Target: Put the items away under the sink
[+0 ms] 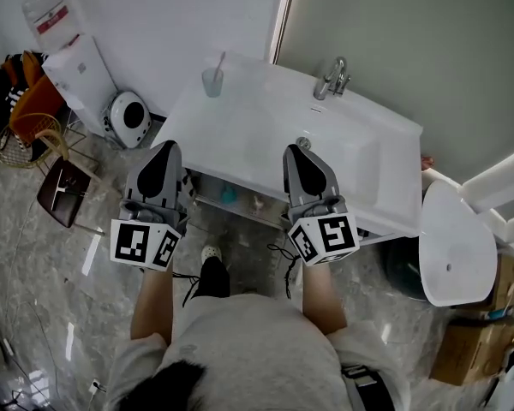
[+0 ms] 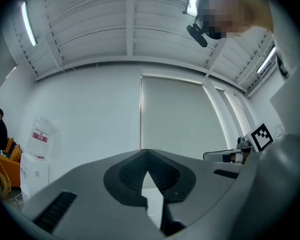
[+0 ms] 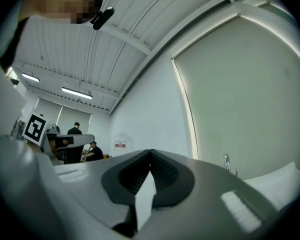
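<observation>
A white sink counter (image 1: 240, 135) carries a chrome tap (image 1: 333, 78) and a clear cup (image 1: 212, 81) with a toothbrush in it. Below its front edge, a shelf under the sink shows a small teal item (image 1: 230, 195). My left gripper (image 1: 165, 147) and right gripper (image 1: 296, 151) are held side by side at the counter's front edge, tips tilted upward. Both are shut with nothing between the jaws. In the left gripper view the left gripper (image 2: 147, 152) points at a wall and a window blind. In the right gripper view the right gripper (image 3: 150, 152) points the same way, with the tap (image 3: 226, 161) at its right.
A white toilet lid (image 1: 450, 242) and a cardboard box (image 1: 469, 352) lie to the right. At the left are a water dispenser (image 1: 81, 75), a round white appliance (image 1: 128, 118), an orange chair (image 1: 30, 118) and a dark stool (image 1: 64, 191). Marble floor lies below.
</observation>
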Motion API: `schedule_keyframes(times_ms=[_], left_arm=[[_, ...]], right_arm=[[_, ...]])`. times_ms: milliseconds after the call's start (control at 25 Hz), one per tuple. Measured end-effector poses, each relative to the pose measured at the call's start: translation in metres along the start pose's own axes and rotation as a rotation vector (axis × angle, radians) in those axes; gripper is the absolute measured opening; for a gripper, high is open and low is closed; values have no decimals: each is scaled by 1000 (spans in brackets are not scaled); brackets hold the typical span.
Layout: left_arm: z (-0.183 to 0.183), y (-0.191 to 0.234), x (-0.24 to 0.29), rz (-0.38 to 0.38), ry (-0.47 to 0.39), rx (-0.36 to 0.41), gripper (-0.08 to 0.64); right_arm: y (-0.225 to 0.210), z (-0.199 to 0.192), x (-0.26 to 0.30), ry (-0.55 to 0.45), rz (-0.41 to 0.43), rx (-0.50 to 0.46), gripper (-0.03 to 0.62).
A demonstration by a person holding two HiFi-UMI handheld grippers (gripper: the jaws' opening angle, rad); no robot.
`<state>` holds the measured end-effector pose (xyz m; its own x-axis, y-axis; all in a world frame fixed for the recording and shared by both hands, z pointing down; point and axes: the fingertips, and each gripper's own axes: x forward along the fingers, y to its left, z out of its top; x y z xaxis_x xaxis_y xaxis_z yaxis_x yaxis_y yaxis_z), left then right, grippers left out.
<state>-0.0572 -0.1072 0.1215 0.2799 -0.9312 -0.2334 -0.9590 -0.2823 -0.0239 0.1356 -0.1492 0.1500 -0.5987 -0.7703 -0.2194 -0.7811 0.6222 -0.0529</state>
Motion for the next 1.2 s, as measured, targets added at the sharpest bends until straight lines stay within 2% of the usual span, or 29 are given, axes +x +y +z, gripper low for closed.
schedule_keyframes(times_ms=[320, 720, 1000, 1200], left_arm=[[-8, 65, 62, -77, -8, -10, 8], [-25, 131, 107, -160, 16, -19, 8], [-57, 147, 138, -231, 78, -43, 9], [-88, 152, 161, -243, 118, -67, 9]], right_arm=[[-5, -9, 77, -8, -69, -11, 11], [1, -22, 148, -13, -127, -30, 11], [5, -34, 175, 23, -137, -50, 11], [-1, -43, 188, 43, -139, -43, 11]])
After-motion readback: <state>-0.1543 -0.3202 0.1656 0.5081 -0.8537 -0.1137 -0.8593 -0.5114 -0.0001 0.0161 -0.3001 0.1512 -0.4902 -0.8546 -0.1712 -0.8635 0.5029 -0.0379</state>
